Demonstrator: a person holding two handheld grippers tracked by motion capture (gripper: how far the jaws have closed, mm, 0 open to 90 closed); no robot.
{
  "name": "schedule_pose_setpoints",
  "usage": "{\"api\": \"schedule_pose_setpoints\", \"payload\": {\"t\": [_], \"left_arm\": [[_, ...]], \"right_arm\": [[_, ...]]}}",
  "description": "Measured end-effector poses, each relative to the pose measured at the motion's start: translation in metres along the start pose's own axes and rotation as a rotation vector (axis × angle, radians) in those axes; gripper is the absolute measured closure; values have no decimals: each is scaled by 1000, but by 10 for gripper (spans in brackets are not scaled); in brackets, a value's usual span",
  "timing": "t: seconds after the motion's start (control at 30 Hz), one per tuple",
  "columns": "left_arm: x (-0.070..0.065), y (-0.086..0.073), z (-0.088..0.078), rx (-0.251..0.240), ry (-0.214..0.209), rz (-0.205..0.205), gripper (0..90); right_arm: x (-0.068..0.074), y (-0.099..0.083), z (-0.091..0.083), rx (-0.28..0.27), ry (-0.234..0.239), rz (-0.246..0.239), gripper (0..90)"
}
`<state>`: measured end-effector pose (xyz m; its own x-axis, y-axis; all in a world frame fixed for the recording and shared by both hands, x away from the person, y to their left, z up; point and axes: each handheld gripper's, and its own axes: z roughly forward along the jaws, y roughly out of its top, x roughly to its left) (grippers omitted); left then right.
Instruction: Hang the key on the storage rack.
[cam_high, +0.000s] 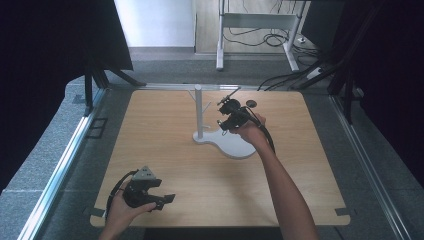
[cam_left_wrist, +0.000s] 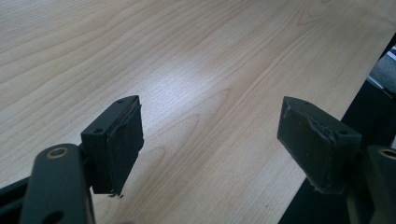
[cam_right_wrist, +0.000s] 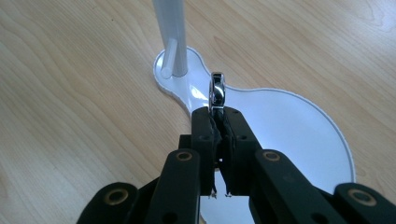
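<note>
Two black grippers: the right gripper (cam_right_wrist: 218, 116) pinches a shiny metal ring (cam_right_wrist: 217, 91) above the white stand base (cam_right_wrist: 299, 135) mid-worktop, the left gripper (cam_left_wrist: 210, 140) spread near the front-left corner.

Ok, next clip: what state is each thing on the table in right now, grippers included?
Shiny silver metal ring: pinched on edge, held above the stand's base.
White jewellery stand with upright post and side pegs: upright; nothing visibly hanging on its pegs.
Right gripper: fingers shut on the ring.
Left gripper: fingers wide open, nothing between them, over bare wood.
Light wooden table: flat, bearing the stand.
</note>
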<state>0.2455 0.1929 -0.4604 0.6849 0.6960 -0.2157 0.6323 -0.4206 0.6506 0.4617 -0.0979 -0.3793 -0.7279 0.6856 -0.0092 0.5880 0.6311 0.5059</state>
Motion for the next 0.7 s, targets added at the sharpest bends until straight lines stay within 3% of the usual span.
{"api": "schedule_pose_setpoints", "payload": {"t": [0.7], "left_arm": [[1,-1,-2,-6,0,-5,230]], "right_arm": [[-5,20,8,11,-27,20,844]]}}
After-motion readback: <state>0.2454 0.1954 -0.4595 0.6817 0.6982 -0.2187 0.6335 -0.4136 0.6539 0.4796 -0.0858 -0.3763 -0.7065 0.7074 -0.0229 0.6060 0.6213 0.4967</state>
